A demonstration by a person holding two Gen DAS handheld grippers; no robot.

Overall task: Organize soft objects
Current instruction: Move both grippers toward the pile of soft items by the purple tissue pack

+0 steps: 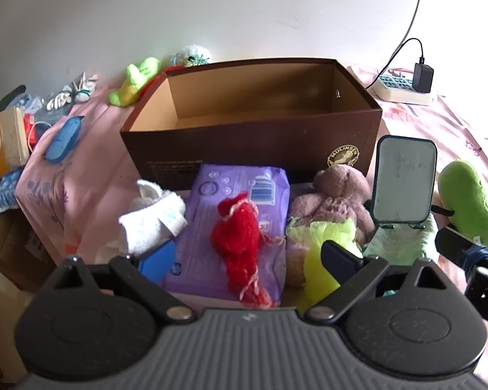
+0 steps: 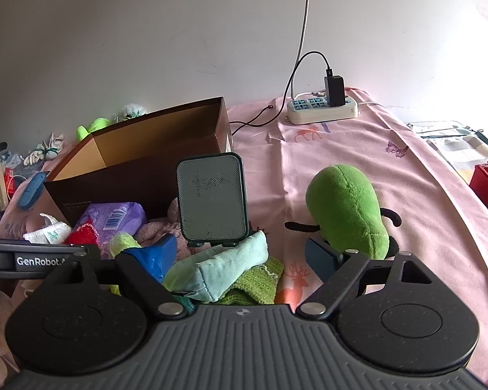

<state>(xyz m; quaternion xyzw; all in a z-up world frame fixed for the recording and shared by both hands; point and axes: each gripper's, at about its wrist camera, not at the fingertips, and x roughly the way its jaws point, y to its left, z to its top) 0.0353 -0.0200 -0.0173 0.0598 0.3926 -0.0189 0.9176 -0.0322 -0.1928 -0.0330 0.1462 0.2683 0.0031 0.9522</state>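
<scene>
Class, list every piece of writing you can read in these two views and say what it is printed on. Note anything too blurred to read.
"GenRobot." – white lettering, cut off after the dot, on the left hand-held gripper.
"MULINSEN" – round gold emblem on the brown box.
Small pale print line on the brown box front: too small to read.
Purple pack: barcode and icons, text blurred.
White towel's tag: green mark, unreadable.

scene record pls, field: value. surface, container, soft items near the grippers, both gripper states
surface: pink printed cloth
container: brown cardboard box, open top, looks empty
in front of box: purple pack with red yarn piece on it; white towel; brown teddy
right of pile: green plush, alone on cloth
left gripper: open, above the purple pack, holding nothing
right gripper: open, pale green pouch between the fingers, not gripped
</scene>
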